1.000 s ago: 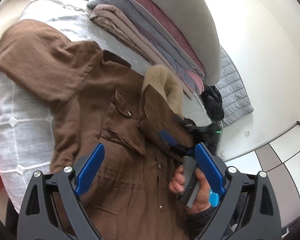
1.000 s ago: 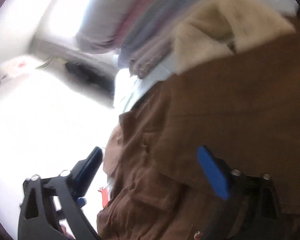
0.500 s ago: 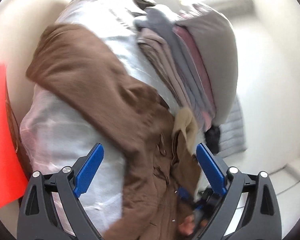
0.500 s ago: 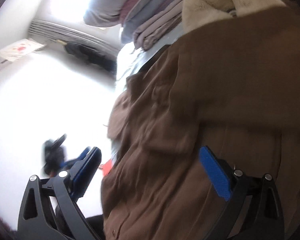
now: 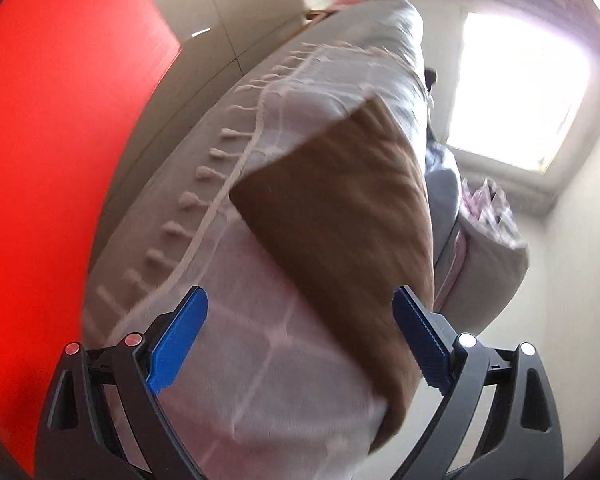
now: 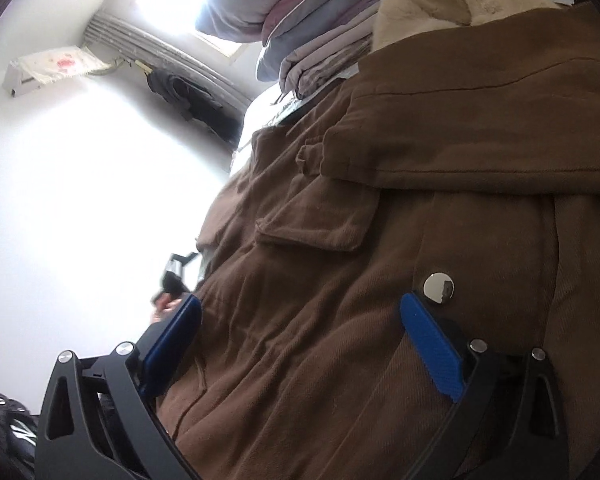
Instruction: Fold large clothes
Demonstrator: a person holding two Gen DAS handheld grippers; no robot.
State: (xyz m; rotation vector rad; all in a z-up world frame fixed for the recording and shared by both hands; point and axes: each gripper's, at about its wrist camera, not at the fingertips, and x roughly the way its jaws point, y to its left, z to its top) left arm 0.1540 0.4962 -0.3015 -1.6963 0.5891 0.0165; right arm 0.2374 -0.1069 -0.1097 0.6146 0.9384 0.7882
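Note:
A large brown coat point(image 6: 440, 208) with a cream fleece collar point(image 6: 452, 4), a flap pocket point(image 6: 316, 228) and a metal snap point(image 6: 439, 282) lies spread close under my right gripper point(image 6: 300, 340), which is open just above the cloth. In the left wrist view a brown sleeve point(image 5: 340, 216) of the coat drapes over the edge of a pale checked throw point(image 5: 268, 344) with a tasselled fringe. My left gripper point(image 5: 300, 340) is open, low beside the bed's side, with the sleeve's lower part between its blue pads without contact.
A stack of folded grey, mauve and blue bedding point(image 6: 300, 12) sits beyond the collar. A red panel point(image 5: 52, 152) fills the left of the left wrist view. A bright window point(image 5: 516, 88) is behind. A hand on the other gripper's handle point(image 6: 168, 292) shows past the coat's edge.
My left gripper has dropped from above the coat to low beside the bed, looking up at the hanging sleeve. My right gripper has moved closer over the coat front. Both stay open.

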